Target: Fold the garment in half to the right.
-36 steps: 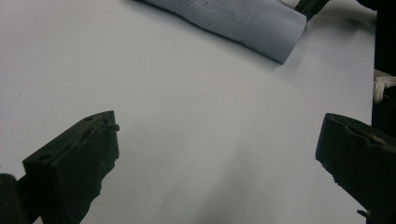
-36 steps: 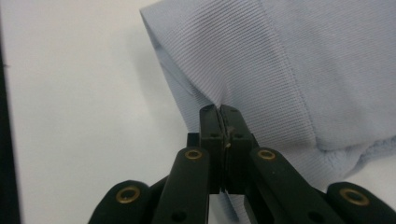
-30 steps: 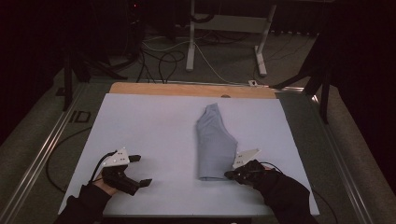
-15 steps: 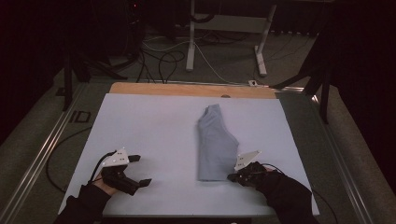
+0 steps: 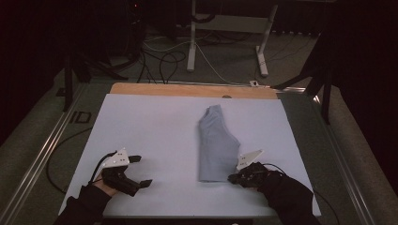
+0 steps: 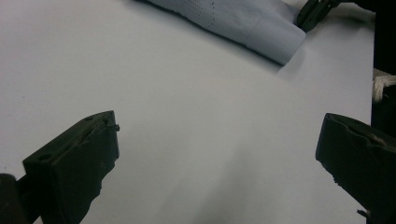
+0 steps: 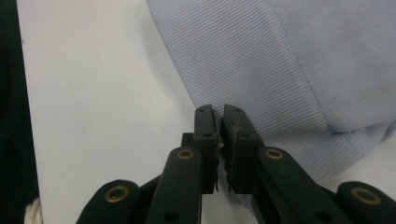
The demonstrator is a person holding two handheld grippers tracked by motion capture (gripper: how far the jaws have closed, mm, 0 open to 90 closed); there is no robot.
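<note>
On the left, we are keeping the left gripper (image 5: 136,169) idle over the bare white sheet (image 5: 155,136), jaws spread wide with nothing between them, well apart from the work. Toward the middle, the folded pale-blue garment (image 5: 216,145) is lying lengthwise on the sheet, its near hem facing us. At that hem's right corner we are working the right gripper (image 5: 233,177): its jaws have just been easing apart, and in the right gripper view they are standing almost together with a thin gap, the cloth (image 7: 289,70) edge running under and between the tips. We cannot tell whether the pads are pressing on it. To do this release well, we are judging it best to open fully before lifting, and to draw back low and straight, so the fold is not dragged askew.
</note>
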